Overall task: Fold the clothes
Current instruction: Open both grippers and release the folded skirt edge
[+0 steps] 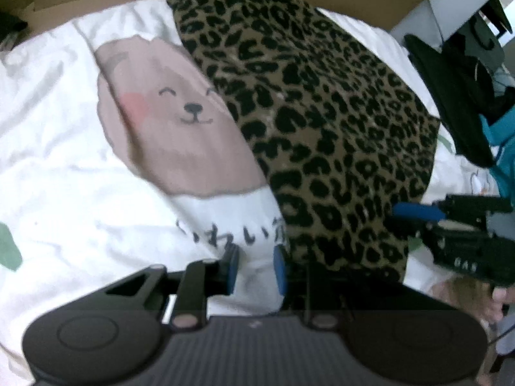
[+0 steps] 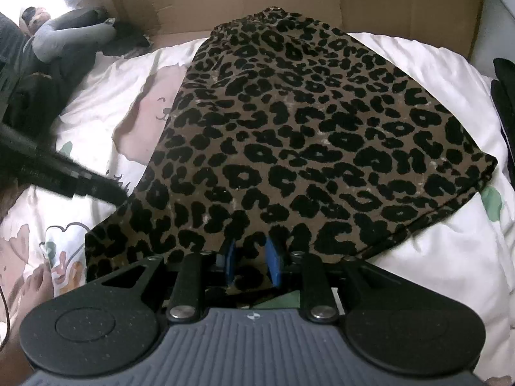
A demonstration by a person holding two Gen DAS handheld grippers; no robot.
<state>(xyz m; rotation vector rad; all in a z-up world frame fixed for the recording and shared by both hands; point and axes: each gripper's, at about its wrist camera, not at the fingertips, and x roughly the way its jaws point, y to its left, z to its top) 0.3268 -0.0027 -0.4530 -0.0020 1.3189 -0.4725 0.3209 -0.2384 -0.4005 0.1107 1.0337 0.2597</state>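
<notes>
Task thing: a brown cloth with black leopard spots (image 2: 305, 148), lying flat on the bed.
Bed cover: a white quilt with a pink smiling bear printed on it (image 1: 80, 167), spread under the cloth.
Shape of the cloth: narrow at the far end, wide at the near end, with a stitched hem along the near right edge. Looks smooth, with no big bumps.
Layers: cannot tell. Could be one spread layer or already doubled over once.
Right gripper (image 2: 249, 262): low at the near edge of the cloth, blue pads a little apart, with spotted cloth lying between them. Cannot tell if the jaws are squeezing it or just resting round it.
Left gripper (image 1: 256, 270): at the near left edge of the cloth, over the white quilt. Jaws parted, only quilt showing between the blue pads, nothing held.
How far along: fits two stages. Either laid out flat and ready for a fold, or folded once and being tidied at the near edge. Not a small neat pack at this point, so more folding likely left.
Other clothes: a dark pile with a grey sleeve (image 2: 64, 38) at the far left, and a black and teal heap (image 1: 476, 112) at the right. Folded or waiting, cannot tell.
Behind the bed: a brown cardboard box wall (image 2: 370, 0).
Also seen: a hand (image 1: 500, 299) at the near right in the left view.
</notes>
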